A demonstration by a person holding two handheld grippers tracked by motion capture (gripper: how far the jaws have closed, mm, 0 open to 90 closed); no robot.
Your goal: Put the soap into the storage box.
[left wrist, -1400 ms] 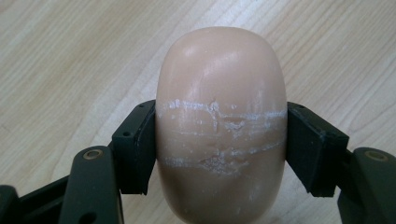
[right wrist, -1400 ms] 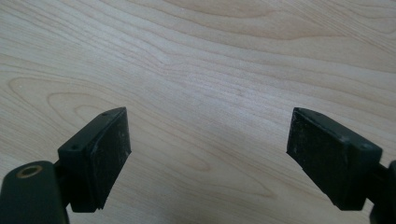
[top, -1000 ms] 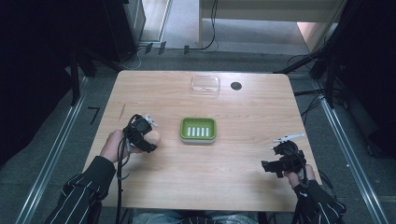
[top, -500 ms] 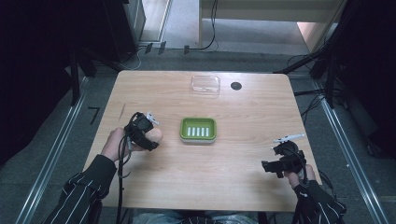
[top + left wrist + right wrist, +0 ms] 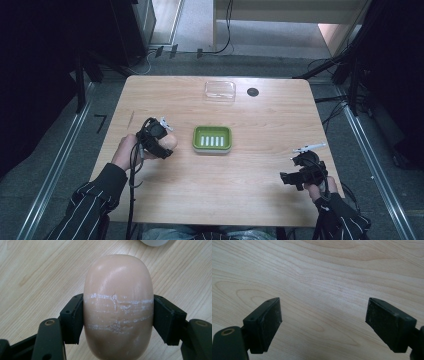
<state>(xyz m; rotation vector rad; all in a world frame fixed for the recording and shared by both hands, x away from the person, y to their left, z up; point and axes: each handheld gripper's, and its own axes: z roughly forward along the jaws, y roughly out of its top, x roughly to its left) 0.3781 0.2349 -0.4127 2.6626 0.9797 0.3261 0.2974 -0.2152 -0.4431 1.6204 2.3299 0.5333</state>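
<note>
A pale pink oval bar of soap [image 5: 118, 305] with white scratch lines across it sits between the two black pads of my left gripper [image 5: 118, 315], which is shut on it. From above, that gripper [image 5: 167, 142] and the soap [image 5: 170, 142] are at the table's left, just left of a green soap dish [image 5: 212, 139] with a ribbed floor. My right gripper [image 5: 323, 322] stands open over bare wood, nothing between its pads. In the high view the right gripper [image 5: 300, 172] is near the table's front right corner.
A clear plastic lid or box [image 5: 220, 91] lies at the back of the wooden table [image 5: 260, 200], with a small dark round disc [image 5: 253, 92] beside it. Cables trail from both grippers. The floor around holds stands and wires.
My left gripper with the soap has shifted slightly toward the green dish. The right gripper has stayed where it was.
</note>
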